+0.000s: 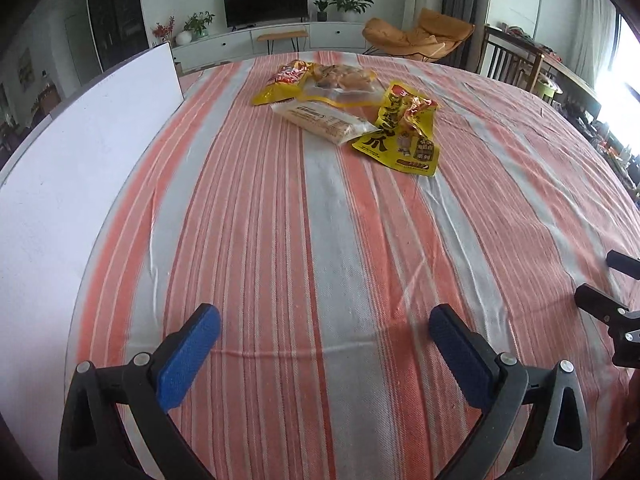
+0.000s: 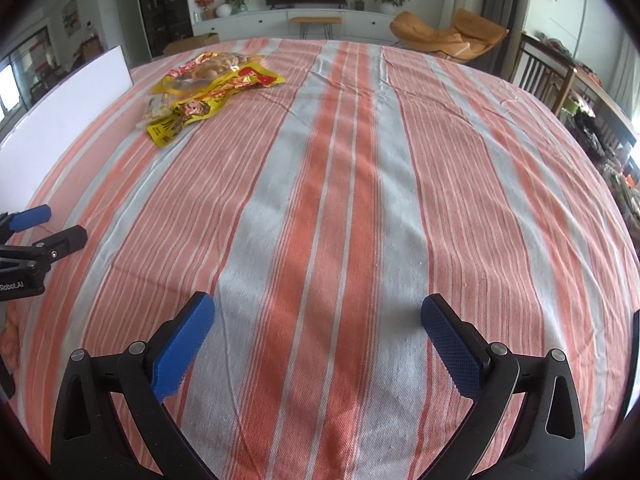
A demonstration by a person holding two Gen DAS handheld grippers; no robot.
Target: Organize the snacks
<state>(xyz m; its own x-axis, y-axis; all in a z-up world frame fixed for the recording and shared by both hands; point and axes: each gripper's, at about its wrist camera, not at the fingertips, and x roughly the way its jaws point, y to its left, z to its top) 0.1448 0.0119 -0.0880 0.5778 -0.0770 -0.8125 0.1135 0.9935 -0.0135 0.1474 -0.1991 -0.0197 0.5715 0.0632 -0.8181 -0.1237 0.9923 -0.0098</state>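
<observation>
Snack pile (image 1: 344,112) heaped far across tabletop (image 1: 320,260), unsorted. Left hand-held gripper (image 1: 324,344) & right hand-held gripper (image 2: 318,338) both agape, empty, well short of pile — prob. staged for approach.

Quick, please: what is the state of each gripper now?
Left gripper: open, holding nothing.
Right gripper: open, holding nothing.

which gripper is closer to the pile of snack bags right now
Left. The left gripper faces the snack bags almost straight ahead; the right gripper sits off to their right, so they lie far forward-left. Both jaws open.
</observation>
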